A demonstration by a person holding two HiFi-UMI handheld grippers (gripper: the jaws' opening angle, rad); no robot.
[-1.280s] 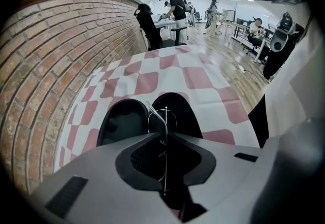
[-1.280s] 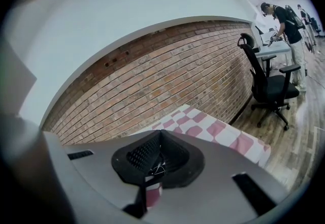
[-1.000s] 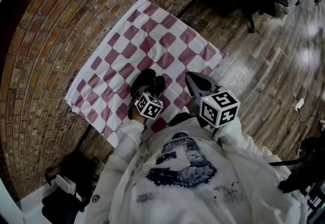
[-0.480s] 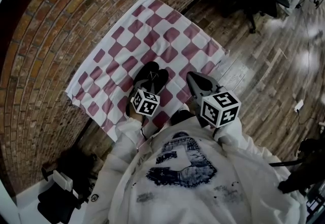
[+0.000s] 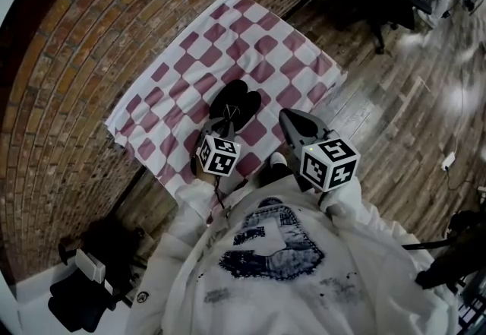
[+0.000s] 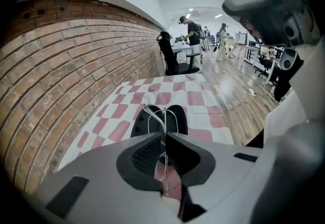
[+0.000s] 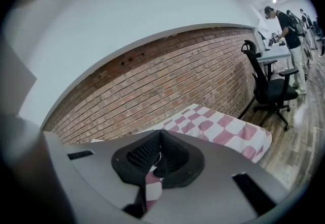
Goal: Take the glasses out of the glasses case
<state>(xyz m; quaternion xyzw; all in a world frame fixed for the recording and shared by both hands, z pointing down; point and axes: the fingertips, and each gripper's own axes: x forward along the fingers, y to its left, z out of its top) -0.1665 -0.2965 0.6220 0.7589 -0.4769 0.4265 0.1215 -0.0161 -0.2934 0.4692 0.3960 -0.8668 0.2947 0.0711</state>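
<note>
The left gripper has lifted away from the open glasses case at mid-frame, its jaws pinching the thin wire glasses, which now look clear of the case. The right gripper has its jaws together, empty.

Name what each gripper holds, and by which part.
The left gripper pinches the glasses by their thin wire frame, in front of the black case. The right gripper is shut and empty.

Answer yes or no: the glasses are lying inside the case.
No: the left gripper has its jaws closed on the thin wire glasses, holding them up off the open black case.
</note>
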